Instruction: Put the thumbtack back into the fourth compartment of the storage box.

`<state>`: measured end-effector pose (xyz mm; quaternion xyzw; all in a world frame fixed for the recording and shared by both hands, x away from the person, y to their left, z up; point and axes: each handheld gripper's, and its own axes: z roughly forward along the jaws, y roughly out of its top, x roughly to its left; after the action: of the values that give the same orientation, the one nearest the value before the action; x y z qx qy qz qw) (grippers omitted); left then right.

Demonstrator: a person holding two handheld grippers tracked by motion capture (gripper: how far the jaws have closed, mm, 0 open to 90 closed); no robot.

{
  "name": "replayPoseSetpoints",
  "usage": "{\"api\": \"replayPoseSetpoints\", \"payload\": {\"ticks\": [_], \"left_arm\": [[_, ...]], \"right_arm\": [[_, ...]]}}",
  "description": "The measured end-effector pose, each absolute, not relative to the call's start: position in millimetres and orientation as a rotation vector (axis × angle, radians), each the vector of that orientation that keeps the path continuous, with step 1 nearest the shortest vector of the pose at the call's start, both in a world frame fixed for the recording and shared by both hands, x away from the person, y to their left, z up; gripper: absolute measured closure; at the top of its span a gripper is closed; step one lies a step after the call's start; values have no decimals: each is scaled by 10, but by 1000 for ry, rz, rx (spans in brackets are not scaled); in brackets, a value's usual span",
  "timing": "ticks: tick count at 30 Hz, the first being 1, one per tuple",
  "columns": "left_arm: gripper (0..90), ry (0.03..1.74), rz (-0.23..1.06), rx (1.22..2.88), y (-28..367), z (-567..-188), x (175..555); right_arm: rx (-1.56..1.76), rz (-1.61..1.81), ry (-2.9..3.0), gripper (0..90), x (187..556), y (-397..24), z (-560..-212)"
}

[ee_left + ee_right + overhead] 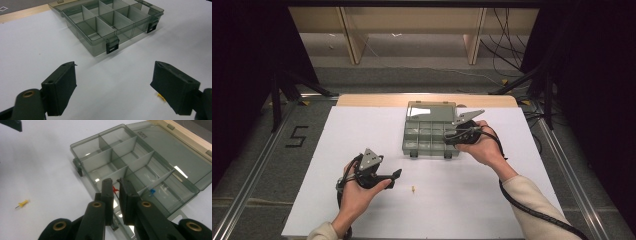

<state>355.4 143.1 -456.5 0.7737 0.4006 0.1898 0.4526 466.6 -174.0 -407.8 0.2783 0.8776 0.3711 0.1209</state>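
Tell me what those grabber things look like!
Each gripper, left and right, is black, with a grey three-cornered plate on top and two chunky black jaws turning on brass-coloured pins. A black cable trails from the right one. The person wears cream sleeves.

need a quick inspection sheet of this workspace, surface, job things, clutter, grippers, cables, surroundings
surface: white sheet over a pale wooden table, flat.
job's things: smoky translucent plastic compartment box, lid open and laid back; blue pushpin lies in one compartment; yellow pushpin lies loose on the sheet; red pushpin between the right gripper's fingers.
clutter: nothing seen.
grippers: left gripper open, above the sheet, aimed toward the box; right gripper shut on the red pushpin, above the box.
cables: black cable trails along the right forearm; thin dark cables on the floor beyond the table.
surroundings: black curtains both sides, wooden frame behind, a black "5" on the floor.
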Motion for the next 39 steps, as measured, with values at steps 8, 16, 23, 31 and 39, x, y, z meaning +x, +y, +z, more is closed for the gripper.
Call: {"api": "replayPoseSetpoints", "payload": {"ticks": [8, 16, 23, 31, 39], "left_arm": [[188, 987, 476, 1919, 1437, -4560, 3553], [188, 989, 474, 1917, 1434, -4565, 3556], [188, 991, 473, 1913, 1438, -4568, 3557], [188, 992, 468, 1910, 1440, -4568, 3558], [188, 993, 473, 1913, 1437, -4570, 3557]], "right_arm": [[864, 1087, 2507, 832, 4810, -1778, -4122], [958, 1058, 2430, 832, 4974, -1886, -4144], [995, 1061, 2373, 832, 5047, -1877, -4204], [1027, 1046, 2367, 832, 5077, -1870, -4178], [999, 1049, 2329, 832, 5117, -1862, -4194]]}}
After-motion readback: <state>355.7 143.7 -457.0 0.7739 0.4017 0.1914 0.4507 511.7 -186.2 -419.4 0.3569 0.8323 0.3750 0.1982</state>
